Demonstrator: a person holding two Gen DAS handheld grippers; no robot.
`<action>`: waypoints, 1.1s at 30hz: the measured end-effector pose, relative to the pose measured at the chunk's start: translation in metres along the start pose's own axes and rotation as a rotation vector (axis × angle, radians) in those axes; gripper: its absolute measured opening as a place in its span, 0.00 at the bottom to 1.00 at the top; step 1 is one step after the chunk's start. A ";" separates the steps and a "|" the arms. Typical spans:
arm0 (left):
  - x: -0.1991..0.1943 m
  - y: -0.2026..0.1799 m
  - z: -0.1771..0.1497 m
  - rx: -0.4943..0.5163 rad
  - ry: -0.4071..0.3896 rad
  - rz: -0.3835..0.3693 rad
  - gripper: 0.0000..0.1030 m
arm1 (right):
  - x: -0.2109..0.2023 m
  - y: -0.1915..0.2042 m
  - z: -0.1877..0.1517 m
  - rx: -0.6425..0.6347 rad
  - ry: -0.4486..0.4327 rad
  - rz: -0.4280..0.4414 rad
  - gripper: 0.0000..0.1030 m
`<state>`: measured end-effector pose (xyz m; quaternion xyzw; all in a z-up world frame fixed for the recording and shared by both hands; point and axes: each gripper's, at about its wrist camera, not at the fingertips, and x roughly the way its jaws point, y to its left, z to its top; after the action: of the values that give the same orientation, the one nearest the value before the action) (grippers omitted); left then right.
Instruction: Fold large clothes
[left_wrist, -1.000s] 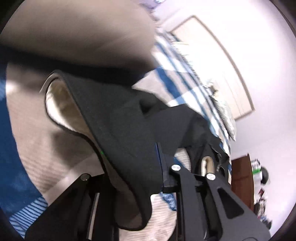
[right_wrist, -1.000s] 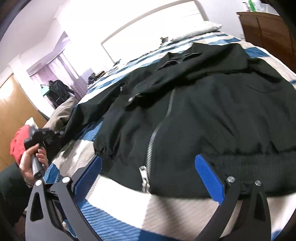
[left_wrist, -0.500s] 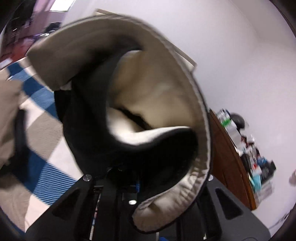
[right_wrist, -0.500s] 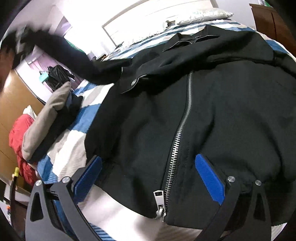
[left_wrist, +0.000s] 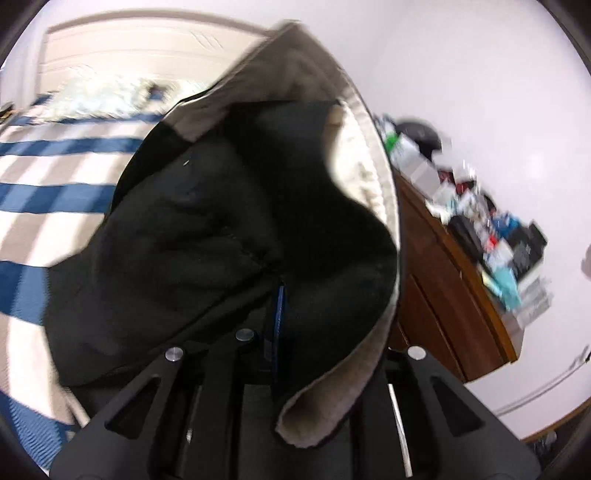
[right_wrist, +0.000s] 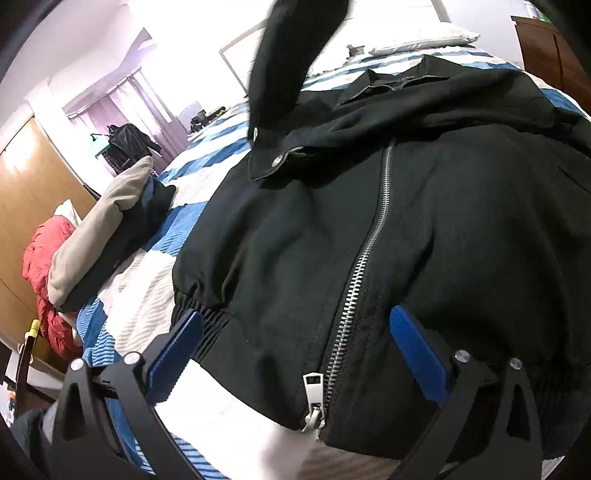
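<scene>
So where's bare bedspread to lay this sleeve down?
Bare striped bedspread lies between the black jacket and the folded clothes pile, and in front of the jacket hem. The dresser top is cluttered.

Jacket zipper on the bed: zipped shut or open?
Shut: the zipper teeth mesh along the black jacket; its pull hangs at the hem.

Bright room; left view motion-blurred; fisheye edges dark, warped

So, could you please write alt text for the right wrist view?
A black zip-up jacket lies spread on a blue-and-white striped bed, with the open right gripper straddling its hem by the zipper pull. One sleeve is lifted overhead.
</scene>
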<state>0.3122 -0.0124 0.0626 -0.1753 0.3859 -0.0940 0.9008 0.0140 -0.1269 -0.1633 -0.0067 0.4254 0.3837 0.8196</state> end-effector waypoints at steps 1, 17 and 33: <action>0.025 -0.011 -0.003 0.024 0.037 0.004 0.12 | -0.001 0.000 0.000 0.001 -0.001 0.006 0.96; 0.261 -0.016 -0.144 0.376 0.522 0.194 0.15 | -0.006 -0.009 0.006 0.056 0.028 0.090 0.96; 0.097 -0.002 -0.140 0.332 0.351 0.008 0.92 | -0.064 -0.024 0.009 0.049 -0.127 0.287 0.96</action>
<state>0.2769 -0.0782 -0.0905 -0.0042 0.5167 -0.1817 0.8367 0.0134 -0.1801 -0.1203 0.0982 0.3785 0.4861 0.7815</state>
